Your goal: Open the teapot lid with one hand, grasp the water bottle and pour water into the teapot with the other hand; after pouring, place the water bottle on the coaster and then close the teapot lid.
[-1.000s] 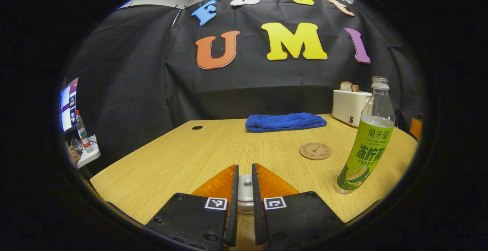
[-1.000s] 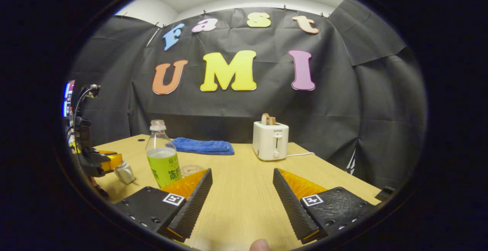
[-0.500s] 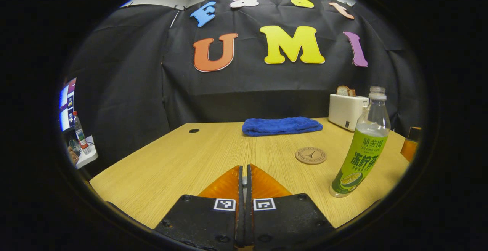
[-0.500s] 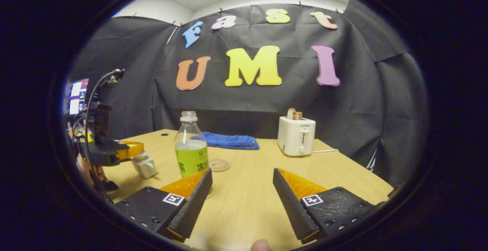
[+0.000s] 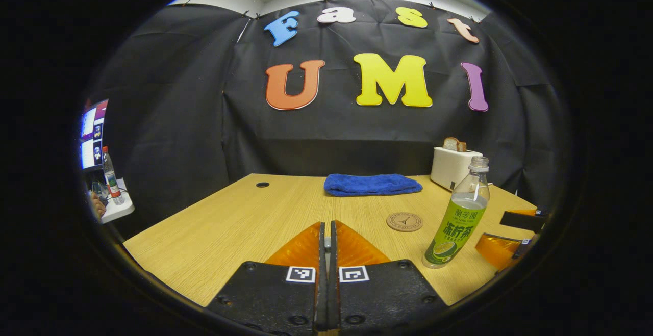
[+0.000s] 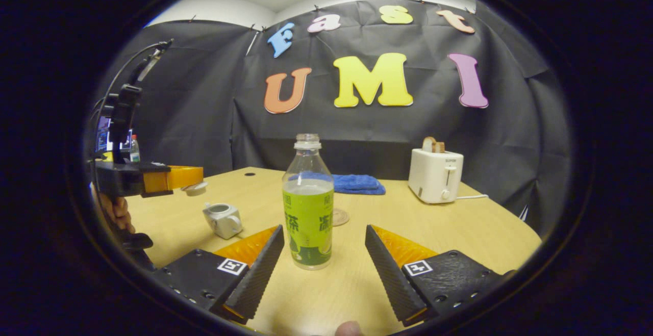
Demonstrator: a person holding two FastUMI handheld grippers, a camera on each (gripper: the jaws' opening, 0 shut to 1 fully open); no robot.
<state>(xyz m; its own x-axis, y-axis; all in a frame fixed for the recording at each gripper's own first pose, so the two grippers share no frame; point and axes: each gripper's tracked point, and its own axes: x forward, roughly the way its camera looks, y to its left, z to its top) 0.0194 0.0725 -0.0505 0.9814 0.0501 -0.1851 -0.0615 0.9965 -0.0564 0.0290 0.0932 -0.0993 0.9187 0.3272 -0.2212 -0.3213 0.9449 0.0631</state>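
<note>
The left tool point(image 5: 327, 244) is closed on the small pale round teapot lid point(image 6: 195, 188). The right gripper view shows that tool point(image 6: 173, 177) at far left, holding the lid up in the air and off to the left, well clear of the small white ceramic teapot point(image 6: 223, 220). I judge that it is held there so the pot's mouth stays free for pouring. The teapot sits on the light wooden worktop point(image 6: 433, 229), its opening bare and facing up; I cannot tell which way its spout points.

The right tool point(image 6: 324, 254) is open, its two fingers spread either side of the clear plastic water bottle with a green label point(image 6: 308, 203) — lined up for a grasp, not yet touching. The bottle stands upright, long axis vertical, uncapped neck pointing up, partly full. In the left gripper view the bottle point(image 5: 456, 213) stands right of centre, and the round brown cork coaster point(image 5: 404, 221) lies flat just to its left and a little farther off — a short carry after the pour, by my reading.
</note>
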